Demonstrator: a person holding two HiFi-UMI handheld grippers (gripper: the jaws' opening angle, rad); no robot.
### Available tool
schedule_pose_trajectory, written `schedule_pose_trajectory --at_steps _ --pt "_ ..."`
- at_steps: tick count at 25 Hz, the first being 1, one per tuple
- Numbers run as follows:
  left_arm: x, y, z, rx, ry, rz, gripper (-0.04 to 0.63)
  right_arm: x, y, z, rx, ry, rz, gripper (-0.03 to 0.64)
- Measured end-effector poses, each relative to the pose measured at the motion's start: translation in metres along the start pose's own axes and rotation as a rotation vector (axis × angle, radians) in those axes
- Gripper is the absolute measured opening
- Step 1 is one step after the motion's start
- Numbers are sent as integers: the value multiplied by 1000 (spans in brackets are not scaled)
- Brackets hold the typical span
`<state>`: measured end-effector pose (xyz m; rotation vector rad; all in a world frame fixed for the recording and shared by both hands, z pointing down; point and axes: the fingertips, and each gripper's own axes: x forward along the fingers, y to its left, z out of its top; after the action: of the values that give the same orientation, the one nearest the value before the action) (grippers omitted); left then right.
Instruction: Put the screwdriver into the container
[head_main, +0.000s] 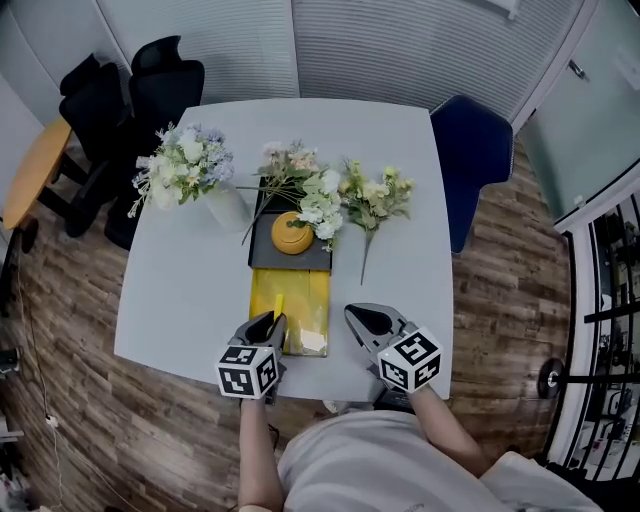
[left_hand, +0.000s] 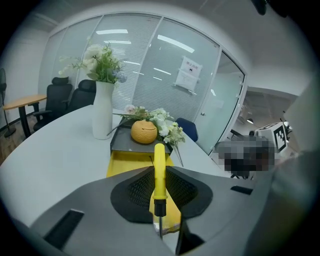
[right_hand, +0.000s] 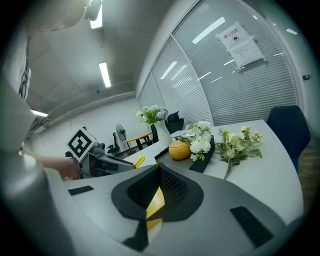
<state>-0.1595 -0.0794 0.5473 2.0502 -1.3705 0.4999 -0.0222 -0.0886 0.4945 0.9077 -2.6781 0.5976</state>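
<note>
At the lower centre of the head view, the left tool (head_main: 270, 322) is clamping a yellow-handled screwdriver (left_hand: 159, 172), its handle reaching over the shallow yellow rectangular container (head_main: 312, 300) on the pale grey table (head_main: 180, 290). The right tool (head_main: 366, 318) is hovering just right of it, jaws together and empty.

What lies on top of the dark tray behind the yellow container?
An orange round object sits on the dark tray, and white flowers lie over its right side. The tray surface under the flowers is covered.
</note>
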Motion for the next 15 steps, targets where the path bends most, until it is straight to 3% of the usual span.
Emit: schedule_pose_trajectory --at_steps 15 --pt "57 11 -21 95 170 -25 69 20 -33 -27 56 77 -39 15"
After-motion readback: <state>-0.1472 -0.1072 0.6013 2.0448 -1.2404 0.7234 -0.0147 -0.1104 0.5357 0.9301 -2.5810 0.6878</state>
